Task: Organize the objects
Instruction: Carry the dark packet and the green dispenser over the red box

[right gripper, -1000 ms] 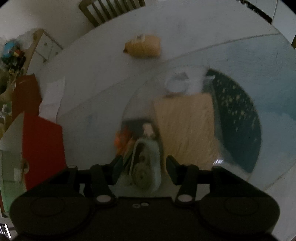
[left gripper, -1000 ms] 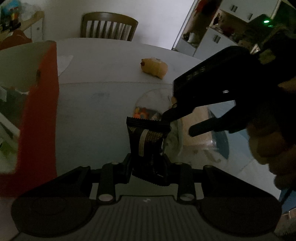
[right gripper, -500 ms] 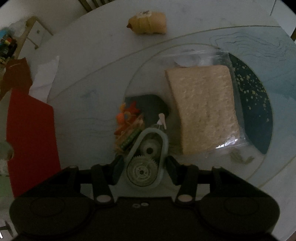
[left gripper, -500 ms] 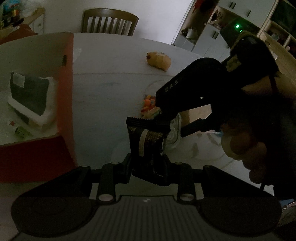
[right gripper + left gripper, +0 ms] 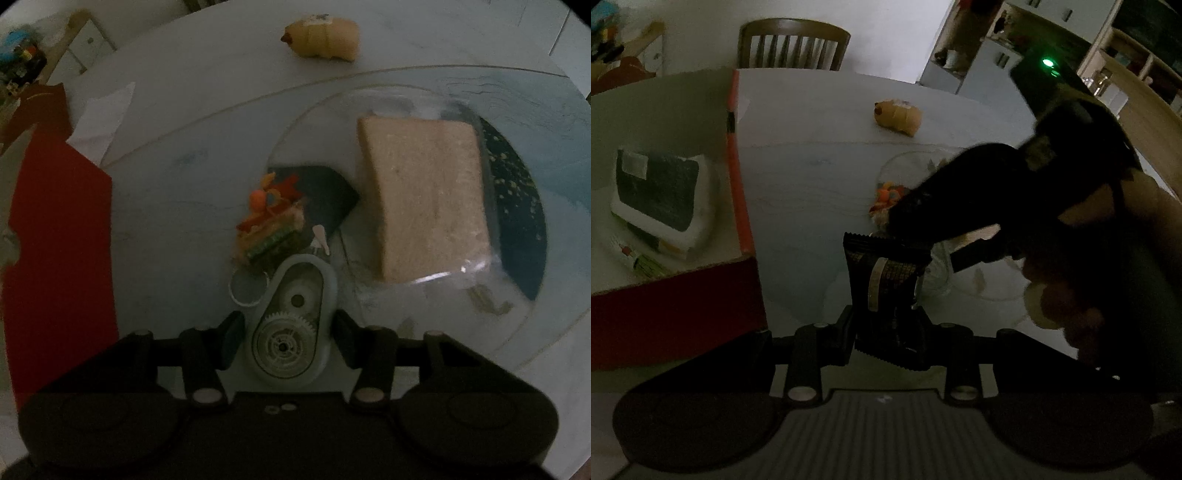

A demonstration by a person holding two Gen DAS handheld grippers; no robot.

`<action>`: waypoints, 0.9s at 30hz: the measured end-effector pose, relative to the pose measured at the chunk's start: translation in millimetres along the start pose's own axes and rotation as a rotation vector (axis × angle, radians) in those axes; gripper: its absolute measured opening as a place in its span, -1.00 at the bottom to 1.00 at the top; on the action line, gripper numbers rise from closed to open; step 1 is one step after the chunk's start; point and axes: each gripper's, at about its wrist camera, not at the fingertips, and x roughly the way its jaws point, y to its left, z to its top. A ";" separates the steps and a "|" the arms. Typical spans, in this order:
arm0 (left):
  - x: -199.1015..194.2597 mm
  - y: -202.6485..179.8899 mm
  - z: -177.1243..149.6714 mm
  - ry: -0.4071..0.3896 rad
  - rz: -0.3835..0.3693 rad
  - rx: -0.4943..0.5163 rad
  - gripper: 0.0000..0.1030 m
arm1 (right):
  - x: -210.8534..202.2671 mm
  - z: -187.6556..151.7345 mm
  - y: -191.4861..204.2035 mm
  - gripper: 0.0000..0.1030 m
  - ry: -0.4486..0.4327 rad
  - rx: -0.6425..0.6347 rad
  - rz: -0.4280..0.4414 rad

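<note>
Where the left wrist view begins, at its far left, a red-walled cardboard box [image 5: 740, 206] with a pale inside is seen on the white round table [image 5: 812, 155], and a dark rectangular packet with white edges [image 5: 659, 197] is seen lying inside it beside a small green-and-white tube [image 5: 637, 260]. Behind the table a brown wooden chair with a slatted back [image 5: 792, 48] is set. At the middle of that view the left gripper [image 5: 886, 328] is held above the table just right of the box, and its jaws are clamped on a dark crimped-edge snack sachet [image 5: 882, 280], which is kept upright between them. Further back on the table a tan plush toy [image 5: 897, 116] is seen lying alone. To the right, the black right gripper [image 5: 960, 206] is gripped by a person's hand [image 5: 1063, 295], with a green light glowing on the shelving behind. In the right wrist view, the right gripper's jaws are closed on a pale translucent correction-tape dispenser with visible gears [image 5: 291, 328], which is held over the table. Just beyond its tip a small orange, red and green bundle of trinkets [image 5: 269, 229] is seen lying on a clear glass plate [image 5: 406, 96]. To the right, on the same plate, a beige rectangular sponge in clear wrapping [image 5: 428, 195] rests.
</note>
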 end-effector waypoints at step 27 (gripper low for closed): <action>-121.6 44.2 36.4 -0.141 0.056 -0.013 -0.40 | -115.7 -19.6 55.8 -0.01 -0.157 -0.241 0.193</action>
